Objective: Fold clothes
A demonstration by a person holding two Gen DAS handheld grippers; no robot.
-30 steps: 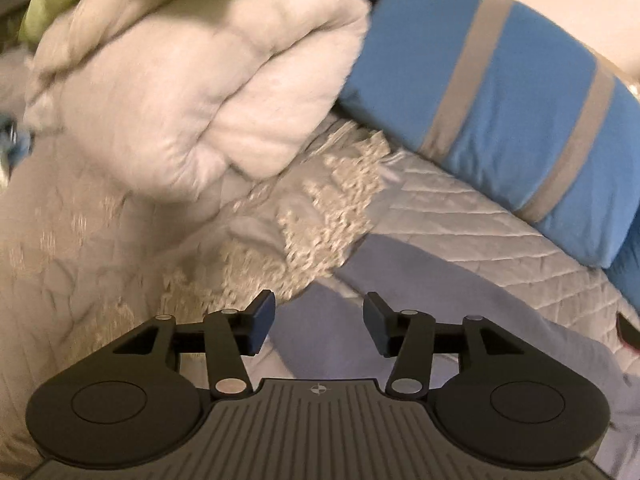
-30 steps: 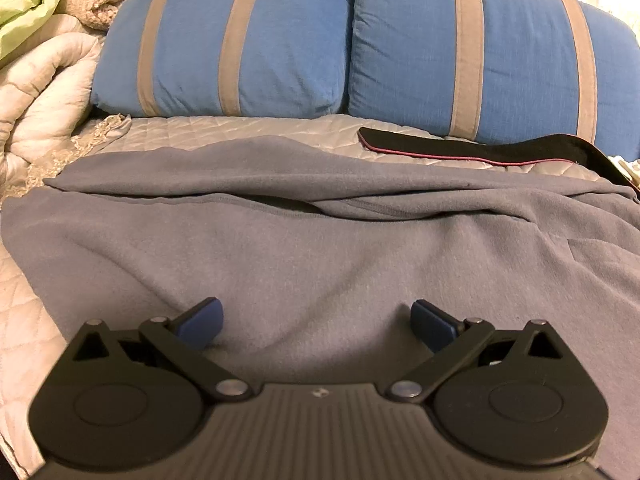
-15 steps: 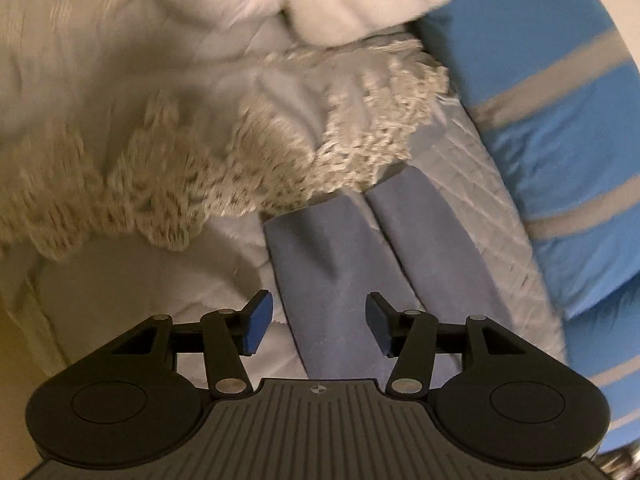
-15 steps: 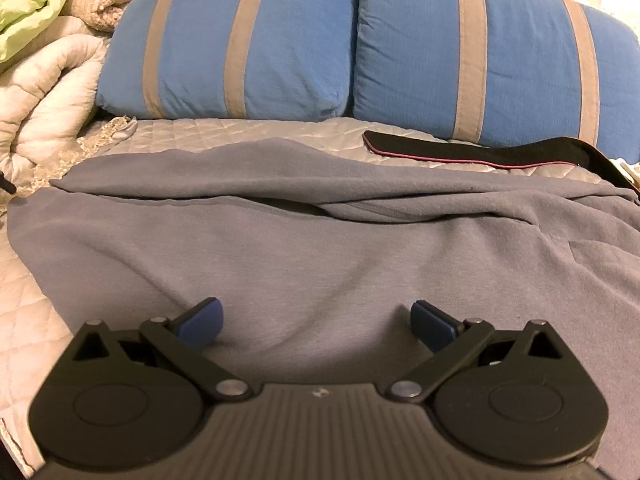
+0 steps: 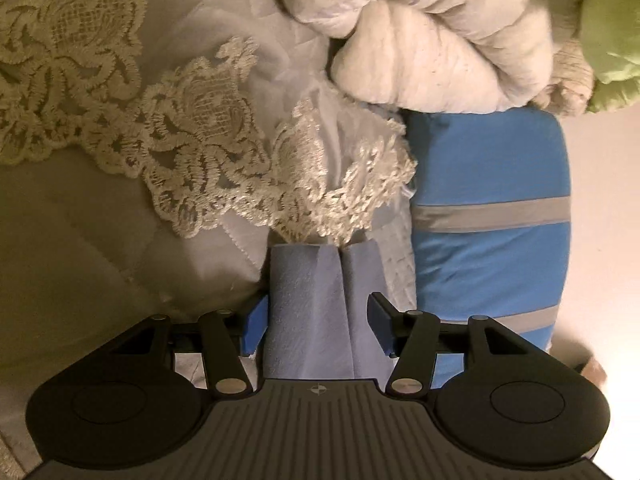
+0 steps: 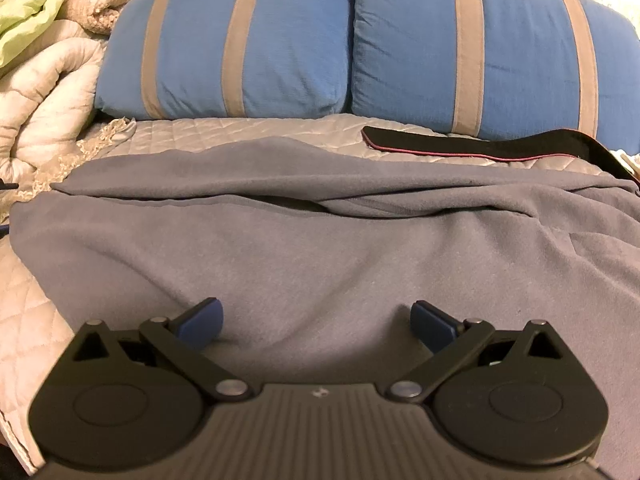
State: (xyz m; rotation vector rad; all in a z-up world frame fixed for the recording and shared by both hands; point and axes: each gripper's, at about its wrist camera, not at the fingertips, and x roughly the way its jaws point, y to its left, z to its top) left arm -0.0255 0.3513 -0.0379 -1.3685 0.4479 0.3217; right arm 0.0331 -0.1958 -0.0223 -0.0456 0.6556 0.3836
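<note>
Garment (image 6: 320,248), grey-blue and fleecy, lay spread across the quilt (image 6: 240,132) in front of you. Your right gripper (image 6: 316,320) sat low over its near part, fingers wide apart with only flat cloth under the gap and nothing held. Your left gripper (image 5: 316,322) straddled the garment's narrow end (image 5: 316,300), two folds side by side; its fingers stood about half open, one pad (image 5: 256,326) touching the cloth edge, the other clear of it, so no grip. Just beyond that end lay a lace trim (image 5: 208,148), overlapping the tip, then a rolled white duvet (image 5: 420,40) with a green cloth (image 5: 612,36) beside it. Past the garment, a black strap (image 6: 480,146) lay on the quilt. Behind it stood two blue pillows (image 6: 240,44), each with grey stripes.
</note>
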